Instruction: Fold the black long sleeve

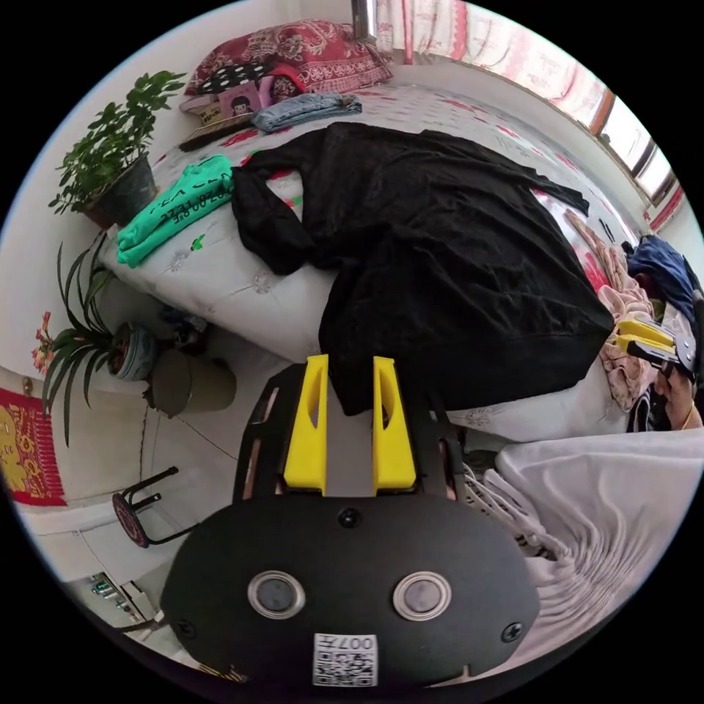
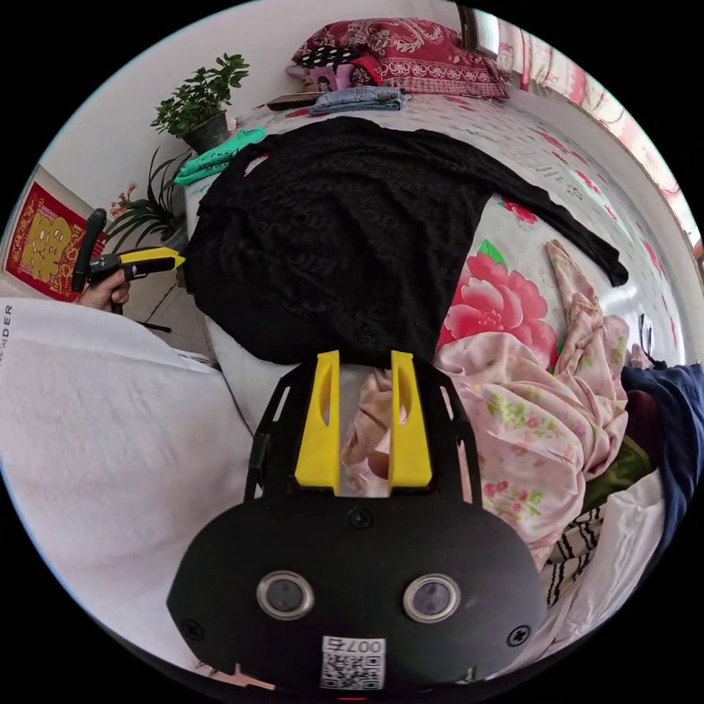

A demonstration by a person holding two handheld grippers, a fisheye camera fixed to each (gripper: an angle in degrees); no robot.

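Observation:
The black long sleeve (image 1: pixel 440 257) lies spread on the bed, hem hanging over the near edge, one sleeve bunched toward the left and the other stretched out to the far right. My left gripper (image 1: pixel 350 363) is open just in front of the hem's left corner, and black cloth shows in the gap without being pinched. In the right gripper view the shirt (image 2: pixel 345 227) covers the bed's left half. My right gripper (image 2: pixel 364 358) is open at the hem's right corner, above pink cloth. Each gripper also appears in the other's view: the right gripper (image 1: pixel 645 339) and the left gripper (image 2: pixel 147 260).
A pink floral garment (image 2: pixel 528 425) and a dark blue one (image 1: pixel 664 268) lie heaped right of the shirt. A folded green shirt (image 1: pixel 176 209), folded jeans (image 1: pixel 308 110) and pillows (image 1: pixel 315 51) sit at the far end. Potted plants (image 1: pixel 110 169) and a stool (image 1: pixel 139 513) stand beside the bed.

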